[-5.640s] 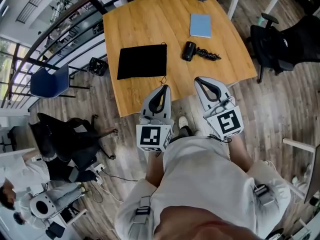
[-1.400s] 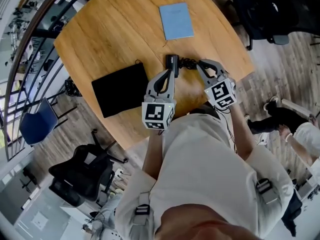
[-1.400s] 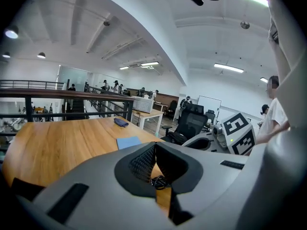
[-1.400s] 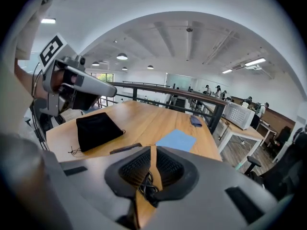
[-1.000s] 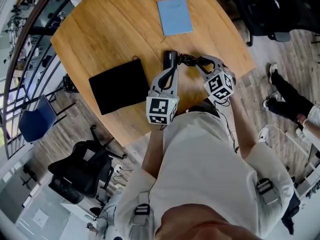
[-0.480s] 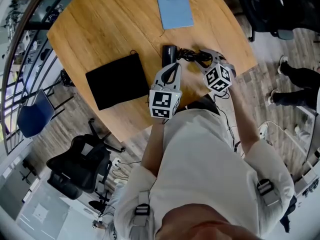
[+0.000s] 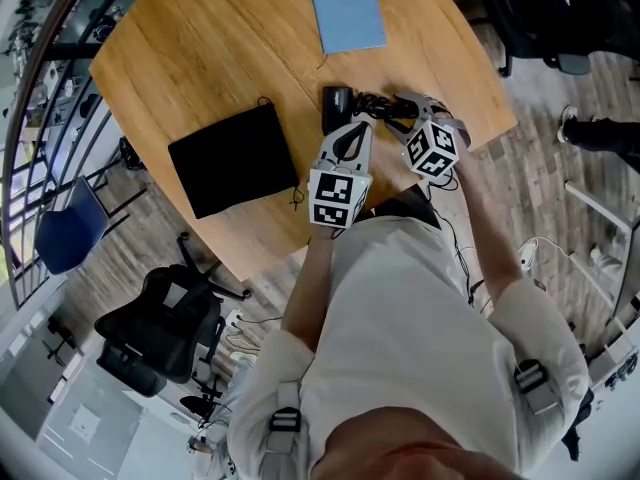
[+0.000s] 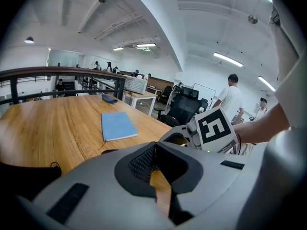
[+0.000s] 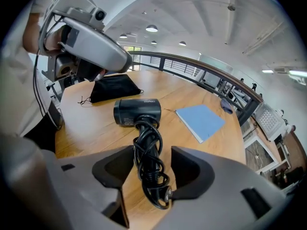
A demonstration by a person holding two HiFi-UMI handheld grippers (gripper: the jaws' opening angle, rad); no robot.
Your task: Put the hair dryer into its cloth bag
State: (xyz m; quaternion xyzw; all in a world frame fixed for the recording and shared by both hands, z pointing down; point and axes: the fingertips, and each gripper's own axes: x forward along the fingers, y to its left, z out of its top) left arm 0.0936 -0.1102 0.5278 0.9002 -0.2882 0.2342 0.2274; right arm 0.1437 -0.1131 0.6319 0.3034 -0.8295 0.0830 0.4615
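— Cloth bag (image 7: 232, 160) lies flat at nine o'clock of the hair dryer (image 9: 136, 111); left gripper (image 7: 357, 128) has its jaws pressed together, empty. Where to grip?
— Rigid body, probably light; its cord (image 9: 149, 176) looks floppy. Right gripper (image 9: 151, 153) jaws are opening astride it, not pinching. Smooth wooden table (image 7: 200, 58), open office beyond

Both arms reach forward and down from the body. The bare left arm (image 7: 303, 303) holds the left gripper (image 7: 356, 128) pointing a little down. Its two jaws are together at the tips, and nothing is between them. The right arm (image 7: 482, 258) holds the right gripper (image 9: 151, 152) just beside the left one. It points down more steeply. Its jaws are opening. The hair dryer's cord (image 9: 146, 138) lies between them, and they do not squeeze it.
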